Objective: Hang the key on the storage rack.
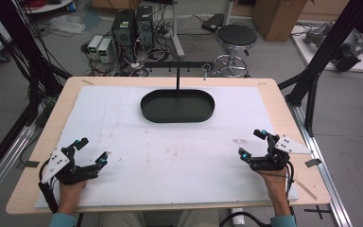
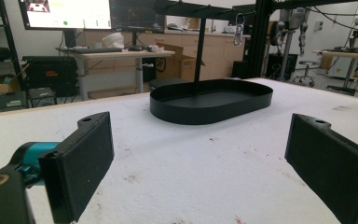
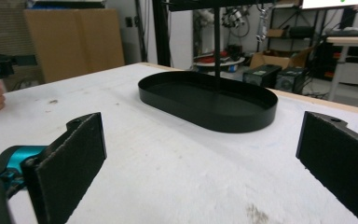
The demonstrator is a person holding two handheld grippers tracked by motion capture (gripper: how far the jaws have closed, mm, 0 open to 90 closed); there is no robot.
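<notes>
High view: white foam mat (image 1: 170,156) covers most of the wooden table (image 1: 274,90); light wood shows as a border on all sides. Black oval tray (image 1: 177,106) sits at the far centre of the mat, a thin post (image 1: 177,75) rising from it to a crossbar (image 1: 179,64) with a small metal clip (image 1: 205,70) hanging near its right end.

Left gripper (image 1: 90,151) rests near the front left corner, jaws spread wide, nothing between them. Right gripper (image 1: 254,143) near the front right, jaws likewise spread and empty. Both are well apart from the tray.

Left gripper view: tray wall (image 2: 214,112) lies dead ahead, low and thin; clip (image 2: 238,32) hangs high above it.

Risks, judged:
- A reach for the clip could knock the post or crossbar, since both are slender; the stand might tip or slide on the foam.
- A low approach could catch a jaw on the tray rim.
- Clip is small; a wide jaw may swing it rather than grip it.

Room: open mat between the grippers and the tray. Right gripper sits close to the mat's right edge.
</notes>
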